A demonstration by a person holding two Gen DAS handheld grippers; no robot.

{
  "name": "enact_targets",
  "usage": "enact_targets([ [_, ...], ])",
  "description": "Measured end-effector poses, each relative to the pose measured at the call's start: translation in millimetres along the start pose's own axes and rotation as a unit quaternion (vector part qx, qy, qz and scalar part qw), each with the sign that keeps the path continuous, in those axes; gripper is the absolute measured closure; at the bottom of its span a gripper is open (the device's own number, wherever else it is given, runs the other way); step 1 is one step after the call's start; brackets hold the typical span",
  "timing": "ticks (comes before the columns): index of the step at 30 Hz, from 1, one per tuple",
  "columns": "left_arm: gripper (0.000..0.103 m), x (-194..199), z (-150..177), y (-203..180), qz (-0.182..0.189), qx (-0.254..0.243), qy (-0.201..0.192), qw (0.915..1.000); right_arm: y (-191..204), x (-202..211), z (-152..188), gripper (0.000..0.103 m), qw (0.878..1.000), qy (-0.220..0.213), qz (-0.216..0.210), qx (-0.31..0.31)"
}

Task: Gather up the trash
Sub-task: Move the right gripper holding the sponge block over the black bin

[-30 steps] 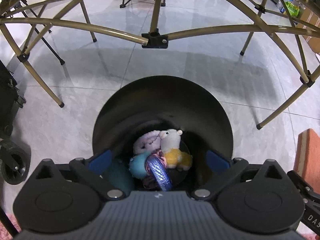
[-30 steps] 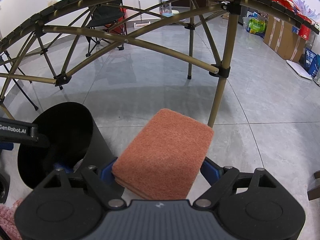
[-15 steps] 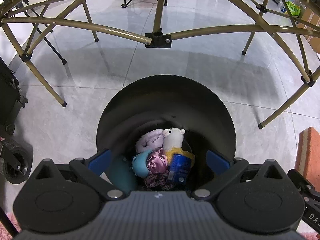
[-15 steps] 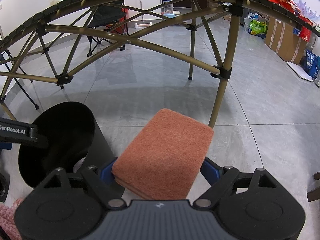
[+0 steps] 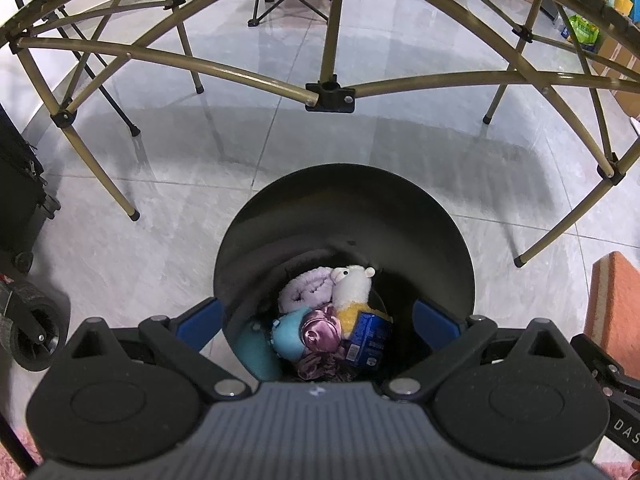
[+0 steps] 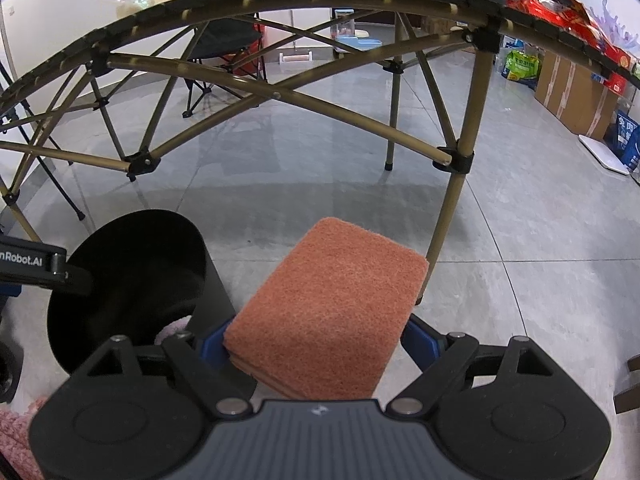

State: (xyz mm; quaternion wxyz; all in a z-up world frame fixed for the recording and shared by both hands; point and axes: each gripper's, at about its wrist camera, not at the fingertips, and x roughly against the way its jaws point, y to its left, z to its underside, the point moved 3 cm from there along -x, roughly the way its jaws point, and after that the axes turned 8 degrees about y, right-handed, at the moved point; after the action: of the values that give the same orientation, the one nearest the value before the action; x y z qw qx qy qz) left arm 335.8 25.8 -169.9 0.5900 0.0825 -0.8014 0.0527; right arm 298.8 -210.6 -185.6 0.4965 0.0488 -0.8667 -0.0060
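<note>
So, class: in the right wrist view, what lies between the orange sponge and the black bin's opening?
Only the bin's own black wall and a strip of bare grey floor; nothing else stands between it and the sponge.

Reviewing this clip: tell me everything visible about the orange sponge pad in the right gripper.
The orange sponge pad is a rectangular block with a coarse, fibrous scouring face on top; layered edges show at its near end. It sits clamped by its sides between the blue pads of the right gripper, tilted, with its far end jutting out above the grey tiled floor. It is beside the black bin, not over the opening. In the left wrist view one edge shows at the right.
</note>
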Motion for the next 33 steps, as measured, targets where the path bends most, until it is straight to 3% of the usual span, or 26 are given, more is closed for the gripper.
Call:
enact_targets([
  [24, 0.000, 26.2, 8.4, 69.1, 0.003, 0.044, -0.028, 0.9986, 80.5, 26.0, -32.3, 0.017, 0.997, -0.039, -0.035, 0.048],
  [33, 0.000, 28.8, 13.9, 102.2, 0.000, 0.067, -0.030, 0.9973, 118.0, 20.3, -40.3, 0.017, 0.996, -0.033, -0.047, 0.067],
])
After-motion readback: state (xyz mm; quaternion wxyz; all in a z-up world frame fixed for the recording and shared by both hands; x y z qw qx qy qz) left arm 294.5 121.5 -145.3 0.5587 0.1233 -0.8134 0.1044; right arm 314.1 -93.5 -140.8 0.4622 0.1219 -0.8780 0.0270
